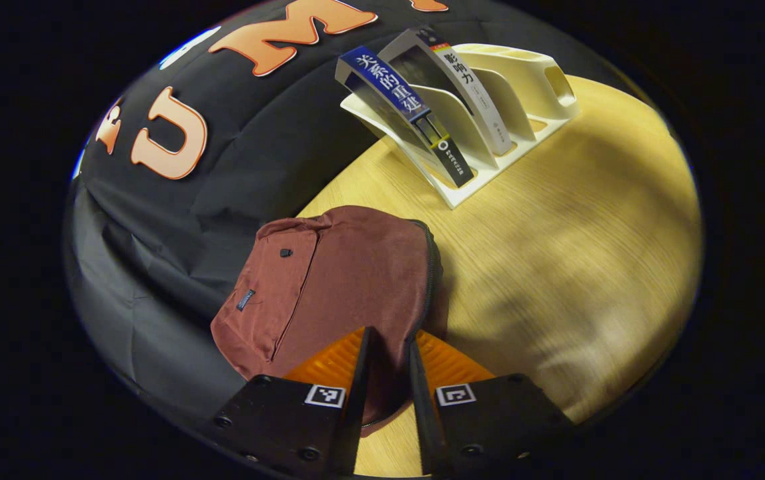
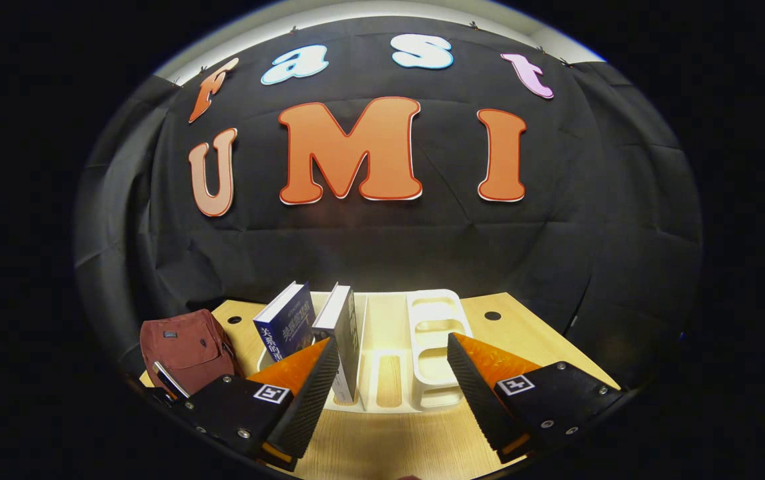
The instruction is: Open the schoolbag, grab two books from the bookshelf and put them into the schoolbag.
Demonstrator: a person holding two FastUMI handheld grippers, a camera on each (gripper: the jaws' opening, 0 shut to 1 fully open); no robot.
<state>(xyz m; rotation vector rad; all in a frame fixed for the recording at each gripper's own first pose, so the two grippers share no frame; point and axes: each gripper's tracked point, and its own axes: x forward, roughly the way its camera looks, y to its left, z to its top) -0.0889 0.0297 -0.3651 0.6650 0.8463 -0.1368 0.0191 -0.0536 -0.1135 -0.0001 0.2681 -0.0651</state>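
Note:
A maroon schoolbag [image 1: 335, 280] lies flat on the wooden table near the black cloth, its zipper [image 1: 430, 267] running along its right edge. My left gripper [image 1: 389, 339] is at the bag's near end, by the zipper. Its fingers stand close together with bag fabric pinched between them. A white bookshelf [image 1: 489, 107] at the back holds a blue book [image 1: 402, 110] and a grey book [image 1: 462, 87], both leaning. In the right gripper view my right gripper [image 2: 392, 353] hangs open in front of the bookshelf [image 2: 422, 347], with the blue book [image 2: 285, 327], the grey book [image 2: 345, 333] and the schoolbag [image 2: 185, 347] to its left.
The wooden table [image 1: 555, 267] stretches bare to the right of the bag. Black cloth drapes behind and left of the table. The bookshelf's right slots [image 2: 432, 320] stand free. Two round holes [image 2: 492, 315] mark the table's back edge.

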